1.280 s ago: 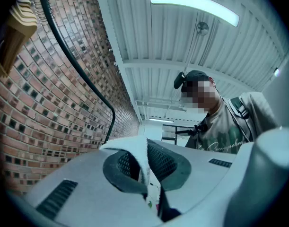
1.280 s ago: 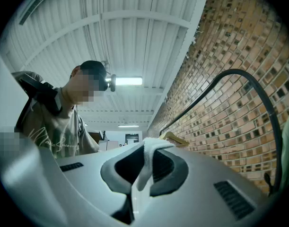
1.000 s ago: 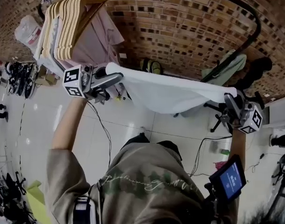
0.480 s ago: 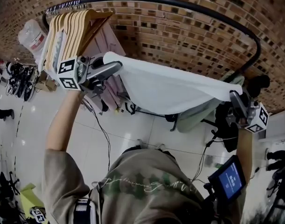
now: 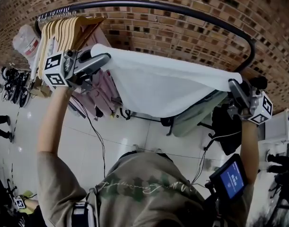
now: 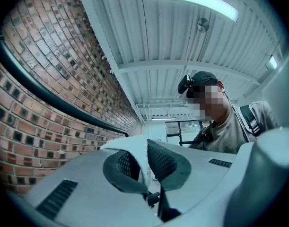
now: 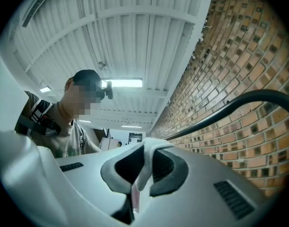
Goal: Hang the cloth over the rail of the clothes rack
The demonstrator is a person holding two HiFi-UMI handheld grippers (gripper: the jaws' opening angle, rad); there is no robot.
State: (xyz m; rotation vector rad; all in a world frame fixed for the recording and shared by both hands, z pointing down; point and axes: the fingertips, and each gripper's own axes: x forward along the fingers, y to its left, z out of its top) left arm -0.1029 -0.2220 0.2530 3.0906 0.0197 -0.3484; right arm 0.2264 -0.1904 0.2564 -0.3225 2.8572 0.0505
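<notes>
We had the left claw (image 5: 105, 59) clenched on one corner of the white cloth (image 5: 163, 86), and the right claw (image 5: 233, 85) clamped on the other! The cloth hung stretched between them, sagging in the middle, raised near the black rail (image 5: 182, 8) with brick wall (image 5: 191, 37) showing between. Wooden hangers (image 5: 68, 30) crowded the rail's left end.

Above the stretched cloth (image 5: 168, 89), the rail (image 5: 182, 9) runs bare across the centre and right; wooden hangers (image 5: 68, 30) crowd its upper-left end.
</notes>
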